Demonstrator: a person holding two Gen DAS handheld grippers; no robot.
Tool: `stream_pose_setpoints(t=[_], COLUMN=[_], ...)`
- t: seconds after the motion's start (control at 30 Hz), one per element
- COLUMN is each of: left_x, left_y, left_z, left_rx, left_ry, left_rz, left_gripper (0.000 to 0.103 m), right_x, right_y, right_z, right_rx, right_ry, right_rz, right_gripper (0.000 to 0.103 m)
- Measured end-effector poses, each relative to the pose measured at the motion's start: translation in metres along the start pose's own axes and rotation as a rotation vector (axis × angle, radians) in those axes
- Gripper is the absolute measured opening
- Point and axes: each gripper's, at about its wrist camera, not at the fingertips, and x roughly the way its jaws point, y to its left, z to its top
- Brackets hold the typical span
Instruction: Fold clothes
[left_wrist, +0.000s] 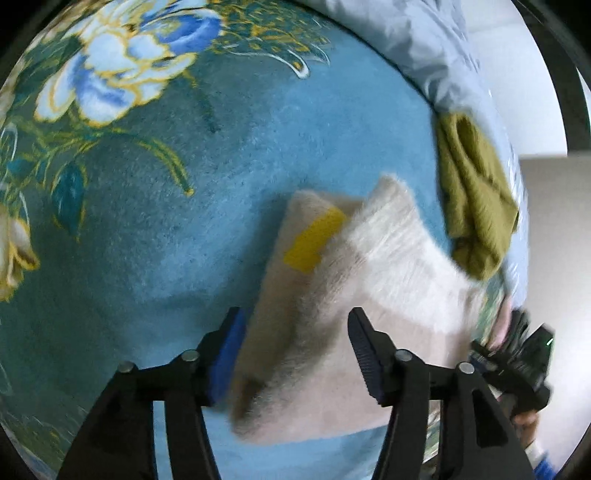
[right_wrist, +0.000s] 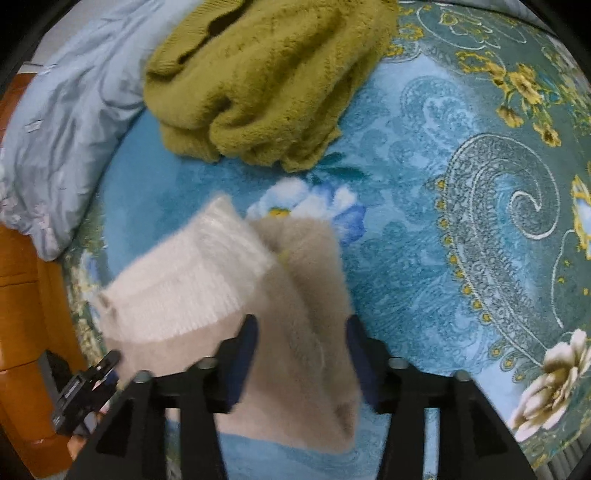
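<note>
Surface: a bed spread with a blue floral blanket (left_wrist: 155, 206); a pale blue quilt (right_wrist: 62, 122) is bunched along its far edge.

Garment in hand: a fuzzy beige knit (left_wrist: 332, 314), partly folded, lies on the blanket; a yellow tag (left_wrist: 314, 240) shows on its under layer. Motion blur softens its edges.

Left tool: the left tool (left_wrist: 295, 354) has its jaws spread wide. The knit lies between and past them, its near edge low in the gap. I cannot tell whether either pad touches cloth; nothing looks pinched.

Right tool: the right tool (right_wrist: 301, 363) is likewise agape, with the knit (right_wrist: 258, 314) running up between the pads. No clamping shows.

Key relation: from each tool the knit lies straight ahead at 12 o'clock. In the left view its long axis runs from about 7 toward 1 o'clock; in the right view the whiter flap fans to 10 o'clock. The two tools sit at opposite sides of the same piece, and each shows at the edge of the other's view. Neither looks clearly nearer.

Other clothing: an olive green sweater (right_wrist: 258, 81) is heaped at 12 o'clock in the right view, near the quilt and apart from the beige knit.

Judgement: the fold looks midway; a next pinch would likely need the jaws narrowed over an edge.
</note>
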Motion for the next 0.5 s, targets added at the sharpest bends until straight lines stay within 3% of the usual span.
stream_pose_setpoints(t=[0.07, 0.13, 0.23, 0.37, 0.5], left_x=[0.008, 0.014, 0.023, 0.033, 0.036], left_y=[0.004, 0.014, 0.029, 0.038, 0.037], left_z=[0.001, 0.002, 0.003, 0.000, -0.001], left_rx=[-0.003, -0.063, -0.168, -0.234, -0.242], left_ry=[0.024, 0.038, 0.053, 0.053, 0.049], left_rz=[-0.004, -0.058, -0.136, -0.182, -0.196], left_gripper=[0.060, 0.062, 0.066, 0.071, 0.070], right_x=[0.005, 0.013, 0.023, 0.035, 0.043], right_y=[-0.006, -0.014, -0.028, -0.040, -0.044], right_z=[-0.001, -0.001, 0.003, 0.010, 0.014], right_rx=[-0.001, 0.013, 0.088, 0.160, 0.193], right_ry=[0.016, 0.030, 0.027, 0.021, 0.023], right_rz=[0.005, -0.019, 0.032, 0.095, 0.136], right_gripper=[0.061, 0.061, 0.063, 0.064, 0.064])
